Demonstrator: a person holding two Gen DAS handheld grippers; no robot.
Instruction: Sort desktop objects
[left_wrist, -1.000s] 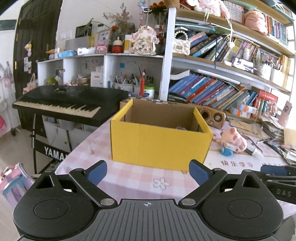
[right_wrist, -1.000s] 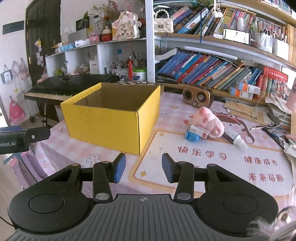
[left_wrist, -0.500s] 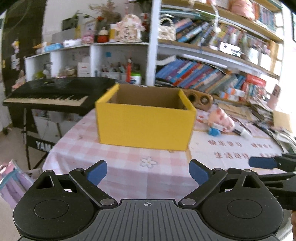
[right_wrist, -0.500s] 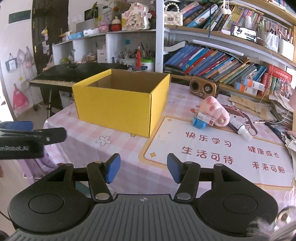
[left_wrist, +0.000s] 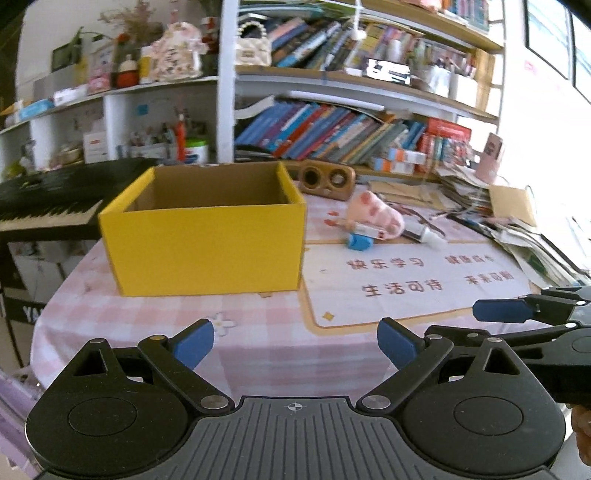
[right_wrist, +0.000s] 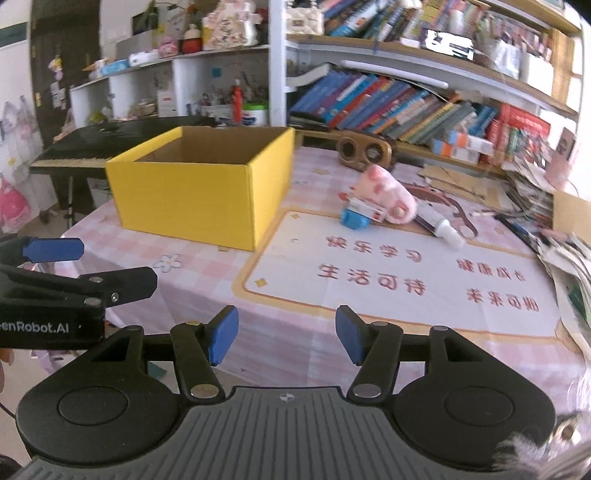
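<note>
Left wrist view: the left gripper (left_wrist: 295, 343) hangs low over the near edge of the worktop (left_wrist: 258, 332), jaws wide apart and holding nothing, presumably so it can close on whatever comes first. The yellow box (left_wrist: 207, 247) stands open-topped ahead and a little left, a sensible bin for the sorting; its inside looks bare, though the near wall hides the floor. The loose things lie right of it and beyond the mat (left_wrist: 406, 280): a pink plush (left_wrist: 376, 218), a blue-capped item (left_wrist: 360, 240) touching it, and a tube (left_wrist: 424, 234) just beside. The right gripper (left_wrist: 502, 310) pokes in from the right edge. Against the picture a second ago, the box sits farther off and the view has swung right, bringing the plush group nearer centre.

Right wrist view: the right gripper (right_wrist: 286, 336) also hovers at the near edge, jaws empty and spread wider than a second ago. The box (right_wrist: 195, 195) is left of centre, the plush (right_wrist: 388, 195), blue-capped item (right_wrist: 356, 218) and tube (right_wrist: 439, 225) ahead to the right, well apart from the jaws. The left gripper (right_wrist: 51, 251) now shows more fully at the left.
</note>
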